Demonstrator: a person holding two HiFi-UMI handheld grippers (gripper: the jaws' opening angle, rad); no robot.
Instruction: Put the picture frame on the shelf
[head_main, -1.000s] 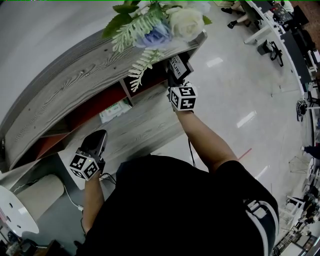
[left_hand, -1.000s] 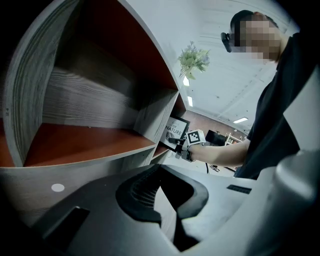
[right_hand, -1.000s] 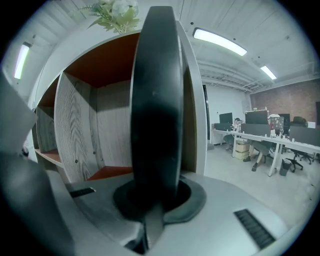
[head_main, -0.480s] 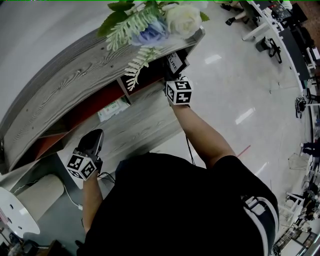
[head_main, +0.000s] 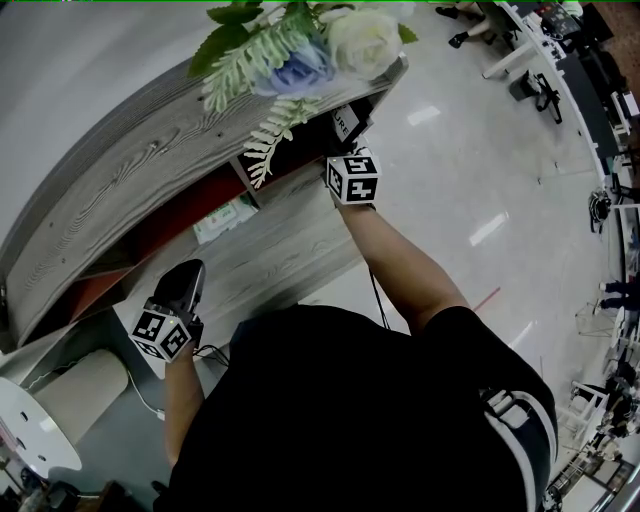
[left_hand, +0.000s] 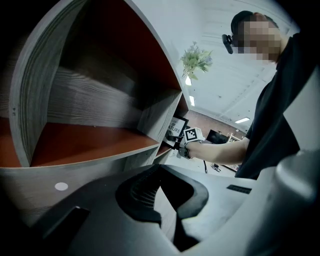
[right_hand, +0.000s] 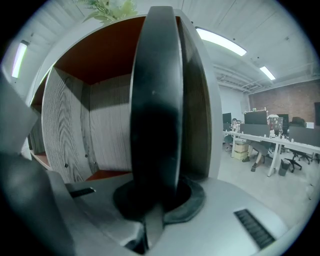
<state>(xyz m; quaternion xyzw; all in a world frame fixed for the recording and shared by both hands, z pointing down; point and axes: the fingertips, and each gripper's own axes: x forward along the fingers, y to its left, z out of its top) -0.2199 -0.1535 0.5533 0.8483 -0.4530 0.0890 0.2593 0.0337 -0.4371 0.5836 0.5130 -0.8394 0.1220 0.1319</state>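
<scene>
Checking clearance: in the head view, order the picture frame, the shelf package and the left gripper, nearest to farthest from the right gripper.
1. picture frame, clamped in the right gripper, at the right end of the shelf.
2. white package, in a compartment further left.
3. left gripper, lower left of the view.

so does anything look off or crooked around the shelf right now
Nothing stands out: no spill or damage. The picture frame is clamped in the right gripper at the end compartment of the shelf, and the flowers sit on top.
</scene>
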